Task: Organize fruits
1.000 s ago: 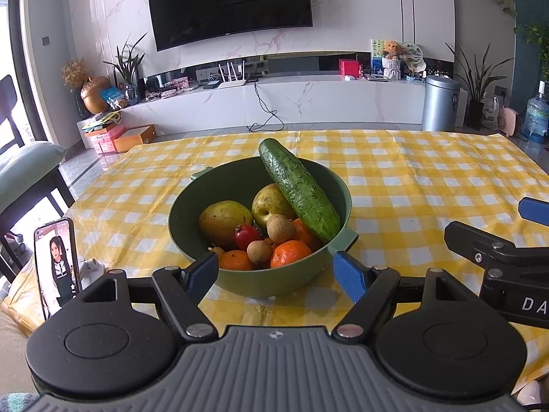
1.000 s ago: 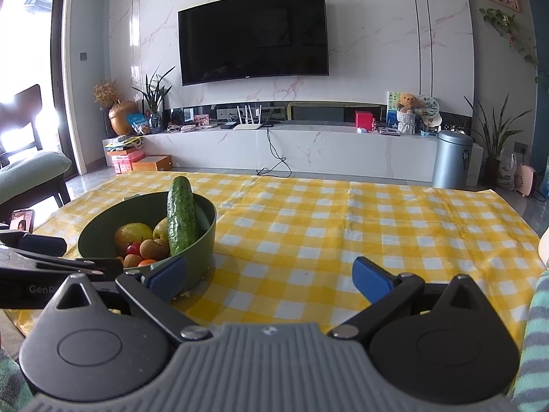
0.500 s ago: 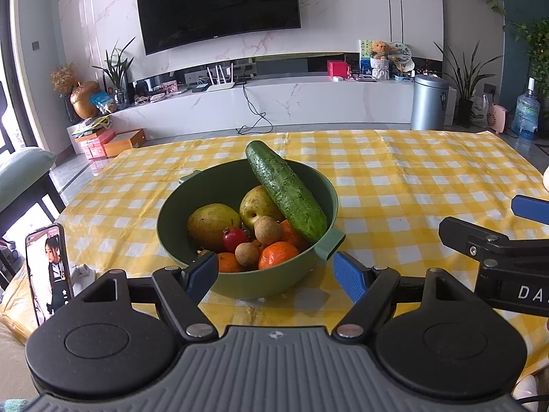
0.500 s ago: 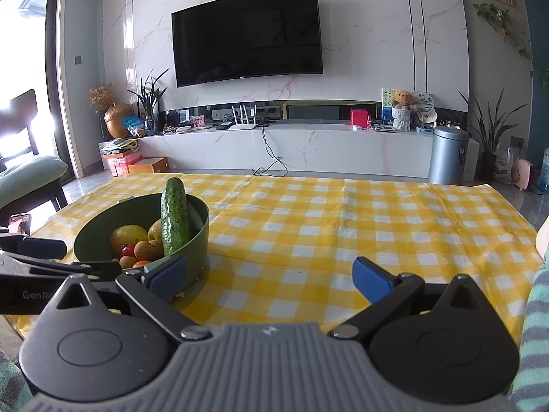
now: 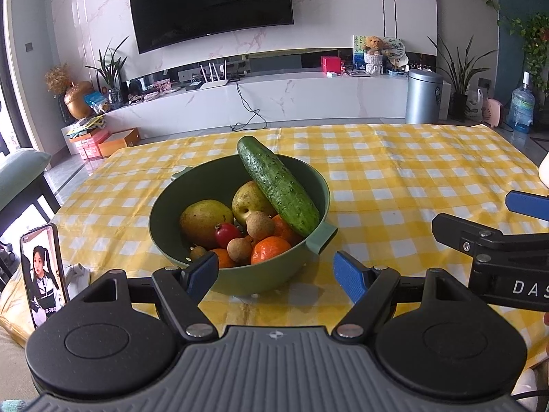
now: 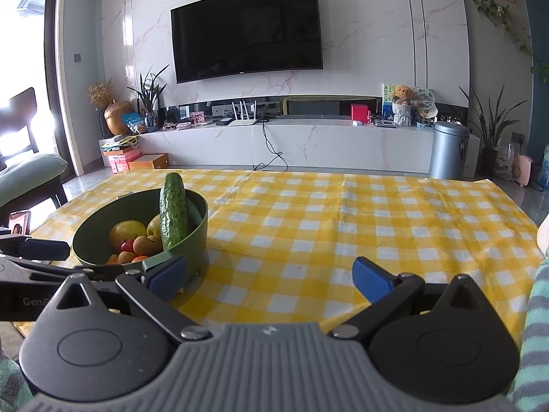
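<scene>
Your left pad hides the green bowl's (image 5: 310, 185) near rim at seven o'clock. The fruit low in it lies buried under the cucumber (image 5: 278, 185). At three o'clock the frame edge cuts off your right gripper (image 5: 497, 257).

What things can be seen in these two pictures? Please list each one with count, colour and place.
bowl: one, green, on the tablecloth, near left
cucumber: one, green, leaning on the bowl's rim
pears: two, yellow-green, in the bowl
oranges: at least three, in the bowl
small brown fruits: three, in the bowl
small red fruit: one, in the bowl
tablecloth: one, yellow-white check, over the table
phone: one, lit, at the table's left edge
television: one, black, on the wall
bin: one, silver, on the floor
left gripper: open, before the bowl
right gripper: open, right of the bowl
</scene>
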The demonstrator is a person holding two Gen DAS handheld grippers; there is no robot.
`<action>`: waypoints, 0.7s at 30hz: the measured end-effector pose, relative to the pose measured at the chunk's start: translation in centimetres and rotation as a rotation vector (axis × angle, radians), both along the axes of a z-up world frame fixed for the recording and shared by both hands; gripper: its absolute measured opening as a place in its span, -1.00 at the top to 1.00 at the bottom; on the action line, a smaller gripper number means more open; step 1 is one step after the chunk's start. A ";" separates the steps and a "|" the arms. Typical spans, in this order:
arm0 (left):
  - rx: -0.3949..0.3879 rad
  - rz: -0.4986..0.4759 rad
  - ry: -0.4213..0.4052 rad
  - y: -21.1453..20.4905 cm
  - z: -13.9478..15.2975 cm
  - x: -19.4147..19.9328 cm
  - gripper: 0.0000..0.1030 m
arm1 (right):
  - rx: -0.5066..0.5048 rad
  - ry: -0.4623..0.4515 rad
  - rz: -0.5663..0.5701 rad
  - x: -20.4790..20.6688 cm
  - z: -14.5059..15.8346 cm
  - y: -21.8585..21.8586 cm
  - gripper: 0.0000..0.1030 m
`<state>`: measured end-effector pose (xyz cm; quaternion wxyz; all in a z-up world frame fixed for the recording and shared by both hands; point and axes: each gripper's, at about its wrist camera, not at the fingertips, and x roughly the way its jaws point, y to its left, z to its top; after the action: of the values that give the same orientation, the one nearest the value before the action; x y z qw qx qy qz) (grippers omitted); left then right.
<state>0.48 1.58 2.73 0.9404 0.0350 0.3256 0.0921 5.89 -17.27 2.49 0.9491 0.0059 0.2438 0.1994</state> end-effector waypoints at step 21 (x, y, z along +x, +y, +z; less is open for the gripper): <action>0.006 -0.013 0.004 -0.1 0.0 0.0 -0.74 | -0.006 0.010 -0.003 -0.1 -0.4 -0.1 -0.91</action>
<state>0.49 1.53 2.70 0.9402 0.0401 0.3267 0.0872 5.84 -17.36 2.10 0.9481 0.0044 0.2493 0.1971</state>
